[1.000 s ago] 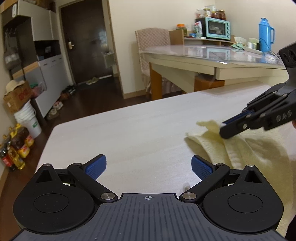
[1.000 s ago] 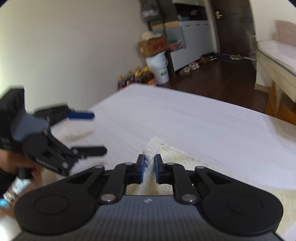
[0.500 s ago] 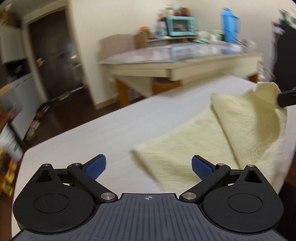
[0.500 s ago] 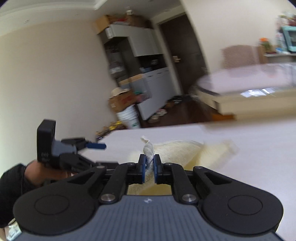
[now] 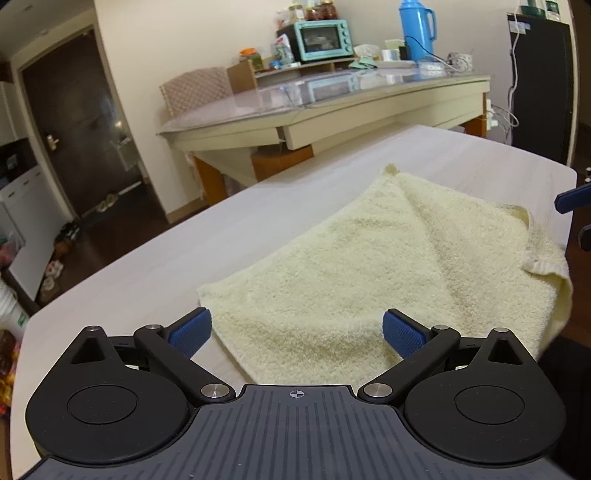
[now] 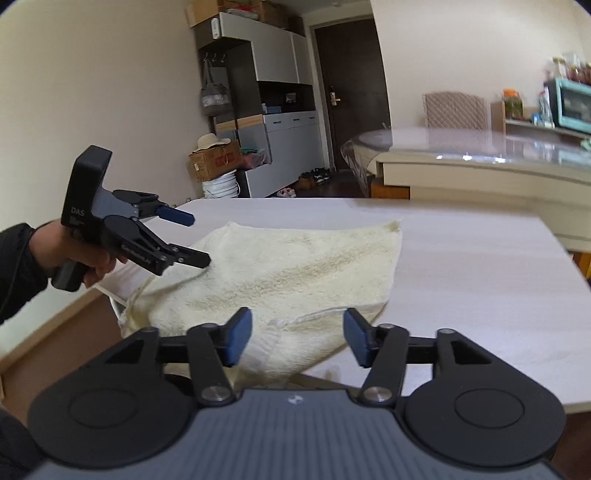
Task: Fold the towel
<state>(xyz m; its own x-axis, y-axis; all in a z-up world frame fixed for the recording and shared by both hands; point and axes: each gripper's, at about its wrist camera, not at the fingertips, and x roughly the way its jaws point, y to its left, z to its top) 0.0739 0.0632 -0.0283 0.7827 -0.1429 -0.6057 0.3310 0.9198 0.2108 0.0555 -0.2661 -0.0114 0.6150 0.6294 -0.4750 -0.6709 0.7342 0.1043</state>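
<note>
A pale yellow towel (image 5: 369,258) lies folded over on the white table (image 5: 147,266), and its right side droops past the table's edge. My left gripper (image 5: 297,332) is open, hovering over the towel's near corner with nothing pinched. In the right wrist view the towel (image 6: 288,266) spreads ahead, and its hemmed edge sits below my right gripper (image 6: 295,339). That gripper's jaws are opening and the pads do not touch the cloth. A hand in a black sleeve holds the left gripper (image 6: 195,240) over the towel's left corner. The right gripper (image 5: 580,218) shows at the frame's right edge.
Behind stands a glass-topped table (image 5: 332,107) with a teal toaster oven (image 5: 321,35), a blue thermos (image 5: 415,27) and a padded chair (image 5: 195,92). A black fridge (image 5: 539,85) is at the right. Cabinets, a cardboard box (image 6: 216,158) and buckets line the far wall.
The right gripper, shut on a towel corner, carried it across and folded the towel over, then let go and opened. The left gripper swung toward the towel's near corner.
</note>
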